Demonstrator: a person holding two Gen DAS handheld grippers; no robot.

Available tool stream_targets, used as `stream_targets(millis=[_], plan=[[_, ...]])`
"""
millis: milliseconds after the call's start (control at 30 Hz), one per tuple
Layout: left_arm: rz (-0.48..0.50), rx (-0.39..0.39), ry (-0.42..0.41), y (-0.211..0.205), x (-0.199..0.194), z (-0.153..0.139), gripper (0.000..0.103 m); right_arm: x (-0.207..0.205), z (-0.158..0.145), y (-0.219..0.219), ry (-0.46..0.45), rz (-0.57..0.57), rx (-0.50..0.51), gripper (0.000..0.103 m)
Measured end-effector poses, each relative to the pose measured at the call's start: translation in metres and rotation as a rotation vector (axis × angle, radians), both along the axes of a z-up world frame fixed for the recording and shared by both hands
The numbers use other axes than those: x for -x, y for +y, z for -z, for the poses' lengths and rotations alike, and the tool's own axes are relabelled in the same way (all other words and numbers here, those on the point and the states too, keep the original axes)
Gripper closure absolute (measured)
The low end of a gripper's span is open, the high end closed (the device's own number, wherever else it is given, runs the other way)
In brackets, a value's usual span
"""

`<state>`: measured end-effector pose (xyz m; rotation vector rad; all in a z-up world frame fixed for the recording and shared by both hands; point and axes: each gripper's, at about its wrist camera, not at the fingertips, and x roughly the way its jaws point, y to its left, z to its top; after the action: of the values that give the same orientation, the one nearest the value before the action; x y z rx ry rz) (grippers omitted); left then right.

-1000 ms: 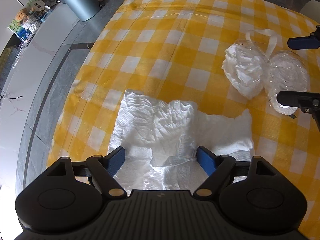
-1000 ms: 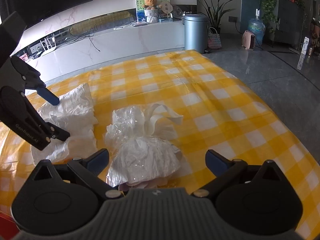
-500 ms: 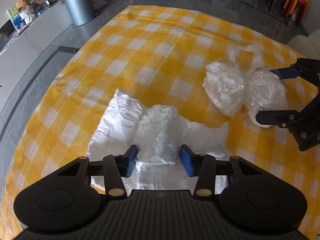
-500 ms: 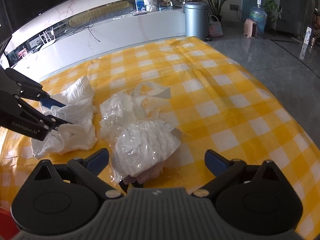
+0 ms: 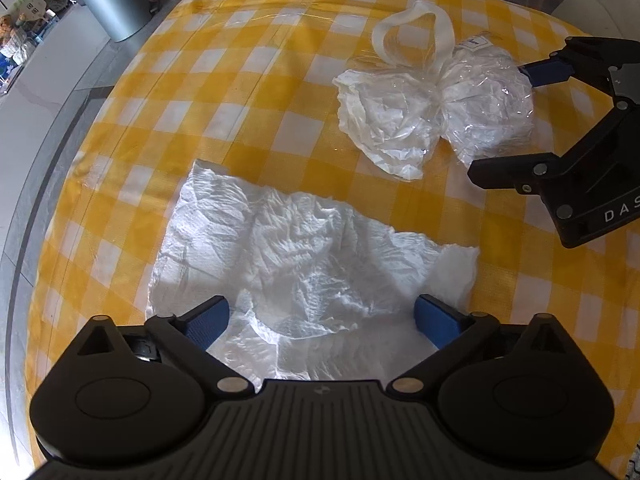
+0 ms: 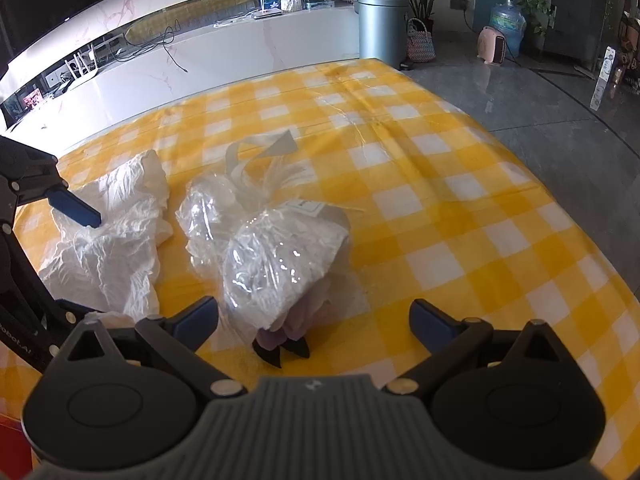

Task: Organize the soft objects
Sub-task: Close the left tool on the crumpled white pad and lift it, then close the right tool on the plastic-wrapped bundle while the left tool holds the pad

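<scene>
The left tool (image 5: 322,322) hangs over the near edge of the crumpled white cloth (image 5: 304,248), jaws opening wide, pinching nothing; beyond to the right, the right tool (image 6: 314,318) stands spread around the clear bag of soft white stuff (image 6: 276,256) on the yellow-checked worktop (image 5: 224,92)

Bright daylight, glare on tablecloth (image 5: 248,80); sharp centre, strong fisheye bending at edges.

Both wrist views look steeply down, close; both show tablecloth (image 5: 240,92).
</scene>
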<state>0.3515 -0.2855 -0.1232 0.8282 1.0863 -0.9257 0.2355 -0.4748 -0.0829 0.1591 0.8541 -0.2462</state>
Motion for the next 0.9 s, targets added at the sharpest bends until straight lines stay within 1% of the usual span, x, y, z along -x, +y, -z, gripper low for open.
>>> stream_targets(millis=[33, 100, 133, 167, 200, 233, 267, 300, 333, 367, 400, 433, 467, 500, 567, 667, 700, 733, 767, 800, 833, 867, 900], plan=[[0.003, 0.007, 0.015, 0.002, -0.004, 0.000, 0.000, 0.000, 0.000, 0.001, 0.006, -0.001, 0.009, 0.004], [-0.048, 0.004, 0.072, 0.003, -0.011, 0.001, 0.000, 0.000, 0.002, 0.002, 0.019, 0.003, 0.030, 0.005], [-0.043, 0.026, 0.092, 0.005, -0.011, -0.002, 0.000, -0.001, 0.003, 0.002, 0.024, 0.002, 0.035, 0.008], [0.007, 0.048, 0.077, 0.007, -0.005, -0.004, 0.014, 0.000, 0.003, 0.003, 0.023, 0.002, 0.043, 0.011], [0.046, 0.070, 0.067, 0.008, 0.002, -0.007, 0.028, 0.001, 0.002, 0.002, 0.015, 0.000, 0.048, 0.018], [0.048, 0.083, 0.071, 0.009, 0.007, -0.008, 0.033, 0.001, 0.001, 0.002, 0.007, -0.004, 0.042, 0.028], [0.045, 0.088, 0.065, 0.008, 0.009, -0.009, 0.041, 0.002, 0.000, 0.000, -0.002, -0.002, 0.031, 0.032], [0.050, 0.094, 0.063, 0.008, 0.012, -0.009, 0.054, 0.003, 0.000, 0.000, -0.002, 0.002, 0.029, 0.033], [0.056, 0.103, 0.053, 0.009, 0.016, -0.012, 0.063, 0.003, -0.001, -0.001, -0.001, 0.001, 0.038, 0.037], [0.052, 0.109, 0.050, 0.008, 0.018, -0.012, 0.080, 0.004, -0.001, 0.001, -0.001, -0.003, 0.056, 0.041], [0.046, 0.108, 0.045, 0.006, 0.020, -0.012, 0.082, 0.004, -0.001, 0.002, -0.005, -0.009, 0.076, 0.057], [0.048, 0.099, 0.019, 0.004, 0.026, -0.013, 0.083, 0.005, -0.002, 0.002, -0.008, -0.015, 0.091, 0.068], [0.055, 0.091, -0.005, 0.002, 0.031, -0.013, 0.086, 0.005, -0.003, 0.002, -0.011, -0.020, 0.088, 0.072], [0.063, 0.084, -0.025, 0.001, 0.037, -0.015, 0.087, 0.006, -0.003, 0.000, -0.014, -0.024, 0.073, 0.079], [0.053, 0.070, -0.062, -0.003, 0.046, -0.019, 0.087, 0.008, -0.005, -0.004, -0.025, -0.027, 0.044, 0.082], [0.022, 0.056, -0.104, -0.006, 0.057, -0.030, 0.087, 0.011, -0.005, -0.005, -0.016, -0.039, 0.037, 0.086], [0.011, 0.057, -0.119, -0.007, 0.060, -0.034, 0.087, 0.012, -0.005, -0.006, -0.008, -0.035, 0.038, 0.089], [-0.003, 0.057, -0.132, -0.006, 0.062, -0.041, 0.087, 0.013, -0.005, -0.007, 0.007, -0.031, 0.044, 0.083], [-0.018, 0.063, -0.146, -0.006, 0.065, -0.048, 0.087, 0.014, -0.006, -0.008, 0.016, -0.037, 0.059, 0.074], [-0.030, 0.075, -0.155, -0.006, 0.067, -0.053, 0.087, 0.016, -0.007, -0.009, 0.025, -0.043, 0.077, 0.034], [-0.046, 0.088, -0.159, -0.005, 0.069, -0.060, 0.087, 0.019, -0.008, -0.009, 0.031, -0.034, 0.106, 0.003], [-0.062, 0.100, -0.166, -0.004, 0.072, -0.066, 0.087, 0.023, -0.010, -0.010, 0.017, -0.031, 0.135, 0.007], [-0.081, 0.112, -0.175, -0.003, 0.075, -0.071, 0.087, 0.027, -0.012, -0.013, 0.001, -0.028, 0.144, 0.004]])
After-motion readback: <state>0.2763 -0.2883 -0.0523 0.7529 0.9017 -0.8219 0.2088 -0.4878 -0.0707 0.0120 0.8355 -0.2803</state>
